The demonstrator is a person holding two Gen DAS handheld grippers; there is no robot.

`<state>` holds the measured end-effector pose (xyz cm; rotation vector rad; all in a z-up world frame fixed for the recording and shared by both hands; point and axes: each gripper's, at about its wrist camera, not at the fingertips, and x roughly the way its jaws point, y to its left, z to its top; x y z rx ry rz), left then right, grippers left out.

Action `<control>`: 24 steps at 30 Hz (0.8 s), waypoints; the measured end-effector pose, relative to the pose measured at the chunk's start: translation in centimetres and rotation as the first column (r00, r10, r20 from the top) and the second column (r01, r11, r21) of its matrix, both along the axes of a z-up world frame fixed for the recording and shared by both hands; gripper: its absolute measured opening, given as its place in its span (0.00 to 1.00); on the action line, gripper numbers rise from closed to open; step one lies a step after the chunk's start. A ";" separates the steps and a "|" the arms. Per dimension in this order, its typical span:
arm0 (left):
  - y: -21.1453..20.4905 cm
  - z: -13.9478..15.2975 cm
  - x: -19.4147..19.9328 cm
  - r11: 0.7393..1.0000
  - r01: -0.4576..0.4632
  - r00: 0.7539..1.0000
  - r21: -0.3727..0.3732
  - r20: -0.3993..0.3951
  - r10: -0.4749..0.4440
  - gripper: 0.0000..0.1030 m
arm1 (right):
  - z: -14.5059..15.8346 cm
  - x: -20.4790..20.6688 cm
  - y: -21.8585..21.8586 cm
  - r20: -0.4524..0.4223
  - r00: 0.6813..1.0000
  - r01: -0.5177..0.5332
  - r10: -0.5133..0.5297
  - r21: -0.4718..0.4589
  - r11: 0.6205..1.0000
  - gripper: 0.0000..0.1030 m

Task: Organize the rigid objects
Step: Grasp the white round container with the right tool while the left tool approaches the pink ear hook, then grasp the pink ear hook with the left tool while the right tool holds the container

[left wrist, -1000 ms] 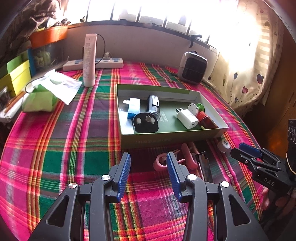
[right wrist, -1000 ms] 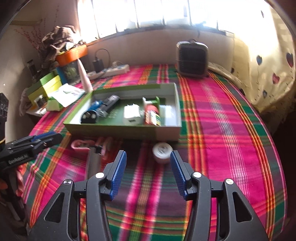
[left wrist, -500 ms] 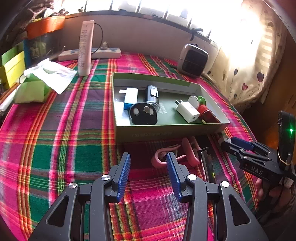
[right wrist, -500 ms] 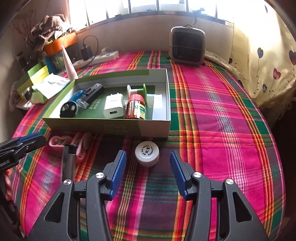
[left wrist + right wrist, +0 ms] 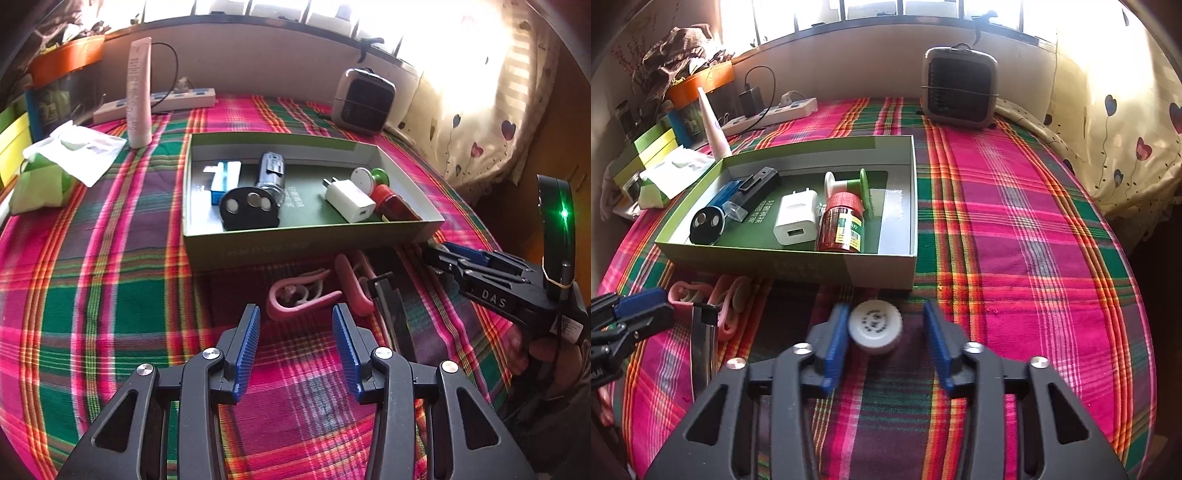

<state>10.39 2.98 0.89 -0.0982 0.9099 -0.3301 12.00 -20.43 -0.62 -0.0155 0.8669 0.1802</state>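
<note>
Landmark: green box (image 5: 871,275), open-topped, on plaid-covered tabletop (image 5: 1015,229).
Box contents: black round case (image 5: 706,225), blue item (image 5: 726,194), black clip-like device (image 5: 757,184), white charger (image 5: 796,218), red-capped bottle (image 5: 842,225), green-and-white spool (image 5: 849,182); floor space free toward right wall of box.
Step in hand: pickup of white round cap (image 5: 875,326), lying on tabletop just in front of box's near wall, toward its right end.
Right gripper (image 5: 886,339): jaws closing, cap between them; left pad against cap's side, right pad short of it, so no grip yet.
Left gripper (image 5: 295,347): jaws partly open, nothing between them; hovering in front of box's near wall, just short of pink curved pieces (image 5: 306,295).
Still outside box: pink curved pieces and a dark flat strip (image 5: 391,314), both before near wall, left of cap.
Method, judged: cap off-centre toward left pad; centring before full closure advisable, otherwise cap likely to slide sideways on cloth.
Grip, judged: pads low on cap's rim, level, firm squeeze; smooth round side prone to slipping out.
Transfer, judged: lift clear above near wall before moving over box; release in free space right of bottle.
Risk, judged: near wall close to fingertips; nudging box would shift contents.
</note>
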 end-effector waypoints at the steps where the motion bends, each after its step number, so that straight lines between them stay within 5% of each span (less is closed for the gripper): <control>1: -0.1 0.0 -0.1 1.000 0.005 1.000 0.001 0.000 -0.005 0.39 | 0.0 0.0 -0.1 0.001 1.000 0.004 -0.004 -0.002 1.000 0.32; 11: -1.7 -0.3 -0.6 0.998 0.060 0.998 0.010 -0.016 -0.059 0.39 | 0.0 -0.4 -0.5 0.009 1.000 0.001 -0.001 0.012 1.000 0.28; 24: -0.8 0.0 0.9 0.991 0.019 1.000 0.133 0.018 -0.021 0.39 | -0.1 -1.0 -0.9 0.002 1.000 -0.003 0.003 0.032 0.999 0.28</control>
